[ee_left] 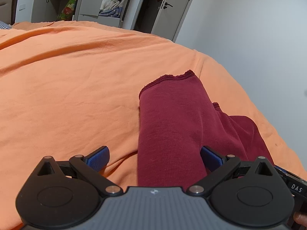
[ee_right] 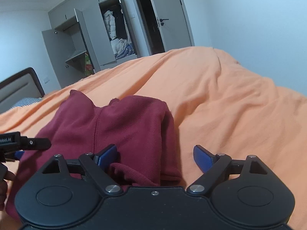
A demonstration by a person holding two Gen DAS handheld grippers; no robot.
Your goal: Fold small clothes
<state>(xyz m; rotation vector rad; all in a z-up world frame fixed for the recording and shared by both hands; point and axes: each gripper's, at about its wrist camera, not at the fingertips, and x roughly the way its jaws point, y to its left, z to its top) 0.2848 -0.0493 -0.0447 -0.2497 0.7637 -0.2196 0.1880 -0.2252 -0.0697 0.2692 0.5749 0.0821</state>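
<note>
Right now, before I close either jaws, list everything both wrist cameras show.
garment: one, maroon, partly folded on the bed
bedspread: one, orange, covers the bed
pillow: one, checked, at the headboard
headboard: one, beige with dark frame, far left
wardrobe: one, grey, doors open, clothes inside
door: one, white, ajar
left gripper: jaws open over the garment
right gripper: jaws open at the garment's near edge
hand: partly seen, left edge

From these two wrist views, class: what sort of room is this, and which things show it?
Most likely a bedroom at home: a bed with an orange cover and padded headboard, and an open wardrobe holding hung clothes and bedding.
</note>
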